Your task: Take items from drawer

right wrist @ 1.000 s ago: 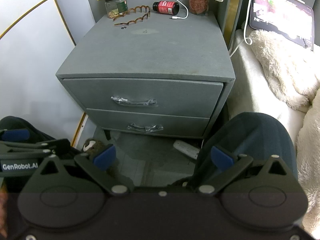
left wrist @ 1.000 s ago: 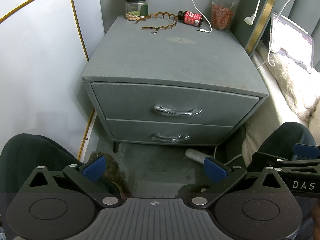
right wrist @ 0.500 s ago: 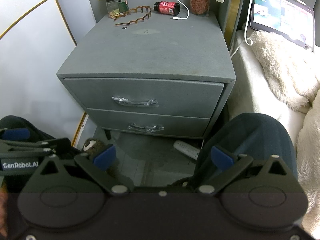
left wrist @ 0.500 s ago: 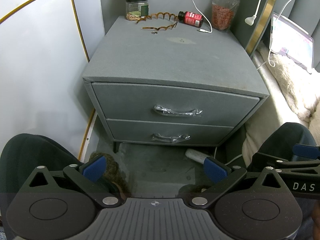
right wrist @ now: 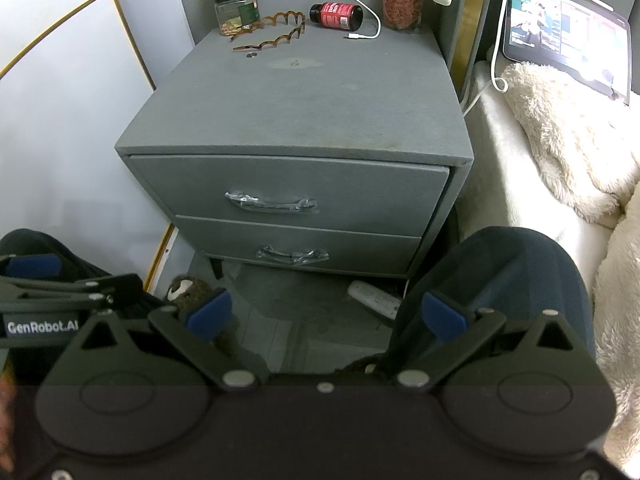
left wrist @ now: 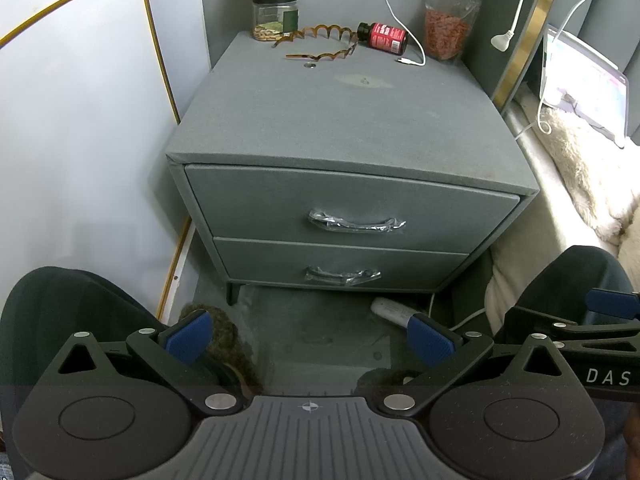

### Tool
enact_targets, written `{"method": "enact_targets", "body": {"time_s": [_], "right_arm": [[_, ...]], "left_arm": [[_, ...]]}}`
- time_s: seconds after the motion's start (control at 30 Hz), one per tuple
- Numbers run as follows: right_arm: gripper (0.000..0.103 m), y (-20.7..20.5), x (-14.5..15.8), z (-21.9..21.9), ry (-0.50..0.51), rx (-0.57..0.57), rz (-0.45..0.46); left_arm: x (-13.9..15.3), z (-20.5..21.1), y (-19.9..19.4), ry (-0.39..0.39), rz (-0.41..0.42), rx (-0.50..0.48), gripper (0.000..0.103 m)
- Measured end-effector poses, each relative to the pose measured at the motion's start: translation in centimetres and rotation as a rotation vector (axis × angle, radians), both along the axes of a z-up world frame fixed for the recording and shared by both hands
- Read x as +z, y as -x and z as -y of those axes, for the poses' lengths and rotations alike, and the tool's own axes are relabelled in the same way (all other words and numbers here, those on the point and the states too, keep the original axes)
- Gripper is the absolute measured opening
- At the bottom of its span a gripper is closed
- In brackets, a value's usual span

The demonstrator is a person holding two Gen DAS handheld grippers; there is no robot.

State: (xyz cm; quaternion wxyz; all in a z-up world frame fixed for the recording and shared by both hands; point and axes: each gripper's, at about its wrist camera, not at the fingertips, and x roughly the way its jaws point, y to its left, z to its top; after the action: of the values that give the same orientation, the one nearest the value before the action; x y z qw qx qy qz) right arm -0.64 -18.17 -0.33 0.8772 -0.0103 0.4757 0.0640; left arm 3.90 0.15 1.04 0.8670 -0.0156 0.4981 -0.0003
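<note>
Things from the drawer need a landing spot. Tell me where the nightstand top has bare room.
The nightstand top is bare across its front and middle, from the front edge back to the small stain. The back edge is crowded: jar, wavy headband, red bottle, cable tip, snack pouch. Both drawers are closed.

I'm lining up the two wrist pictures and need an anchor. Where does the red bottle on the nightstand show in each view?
Left wrist: the red bottle lies on its side at the back of the nightstand, top centre, right of the wavy headband.
Right wrist: the red bottle lies top centre, again just right of the headband.
Shared landmark: the top drawer handle.
</note>
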Motion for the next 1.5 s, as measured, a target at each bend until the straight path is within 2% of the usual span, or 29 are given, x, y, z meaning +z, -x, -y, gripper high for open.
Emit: {"method": "enact_targets", "body": {"time_s": [0.73,1.07,1.5], "right_arm": [[0.103,0.1,0.01,0.01,0.0,0.008,0.0],[0.103,0.16,-0.04,-0.08,0.0,0.015,-0.001],[0.103,0.14,-0.11,0.13,-0.006,0.018,-0.002]], "left_arm": [[0.06,-0.36,-0.17,-0.003,0.0,0.003,0.103],[0.4,0.17,0.02,-0.05,0.013,-0.006,0.103],[0.37,-0.03,-0.13,-0.048,0.01,-0.009,0.103]]}}
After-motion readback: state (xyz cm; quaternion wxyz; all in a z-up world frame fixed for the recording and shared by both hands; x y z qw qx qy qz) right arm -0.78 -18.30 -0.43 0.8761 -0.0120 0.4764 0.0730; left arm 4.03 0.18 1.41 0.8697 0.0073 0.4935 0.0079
